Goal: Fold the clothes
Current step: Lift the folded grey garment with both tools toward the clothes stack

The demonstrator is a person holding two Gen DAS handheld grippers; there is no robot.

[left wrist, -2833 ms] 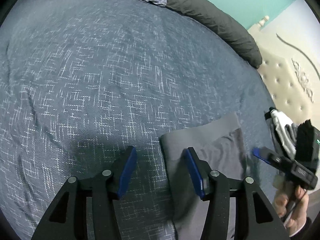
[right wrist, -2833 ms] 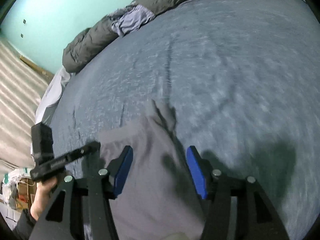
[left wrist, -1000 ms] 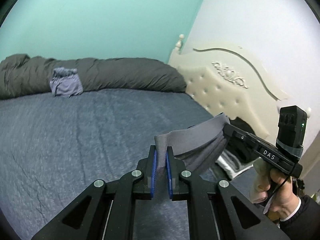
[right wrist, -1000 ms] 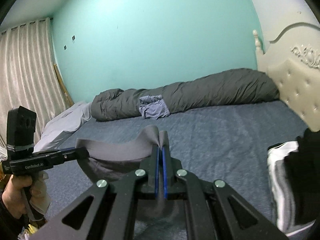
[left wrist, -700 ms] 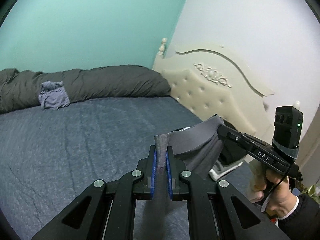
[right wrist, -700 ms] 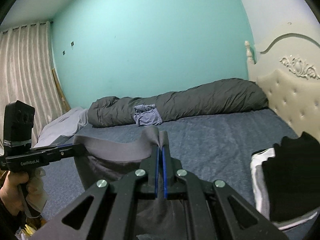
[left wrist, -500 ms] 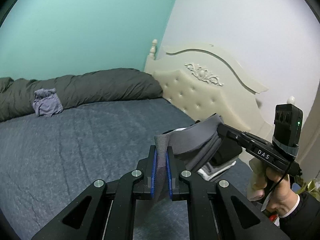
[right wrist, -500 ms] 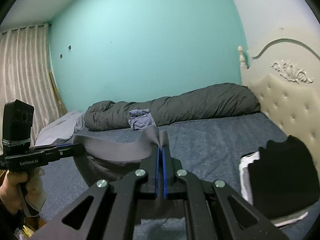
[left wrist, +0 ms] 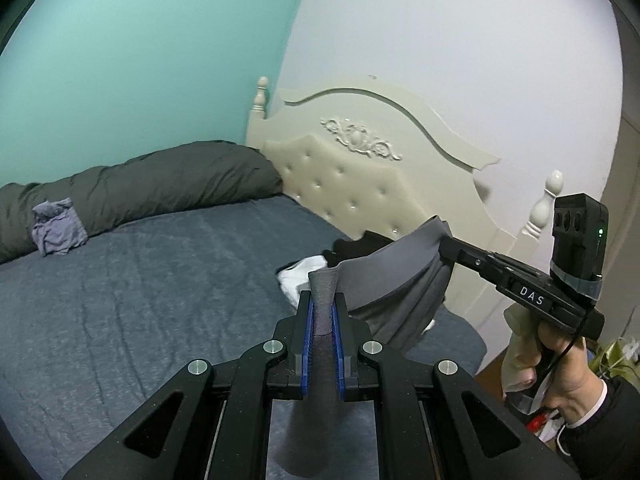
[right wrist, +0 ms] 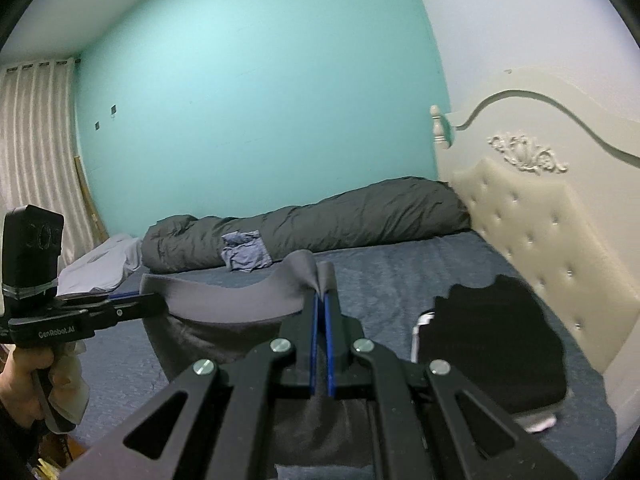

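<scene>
A folded grey garment (left wrist: 384, 280) (right wrist: 236, 300) hangs in the air between both grippers, above the blue bedspread (left wrist: 140, 288). My left gripper (left wrist: 323, 304) is shut on one corner of it, the cloth bunched between the blue pads. My right gripper (right wrist: 321, 304) is shut on the other corner. Each gripper shows in the other's view, held by a hand: the right one (left wrist: 444, 242), the left one (right wrist: 150, 300). A stack of folded clothes, black on top of white (right wrist: 492, 344) (left wrist: 304, 274), lies on the bed by the headboard.
A cream tufted headboard (left wrist: 360, 184) (right wrist: 540, 240) stands to the right. A dark grey rolled duvet (left wrist: 140, 192) (right wrist: 320, 224) lies along the far side with a crumpled bluish garment (left wrist: 56, 232) (right wrist: 244, 256) on it. A curtain (right wrist: 36, 152) hangs far left.
Both grippers, earlier open over the grey garment flat on the bed, closed on its corners and lifted it. Since then they have carried it rightward toward the stack by the headboard.
</scene>
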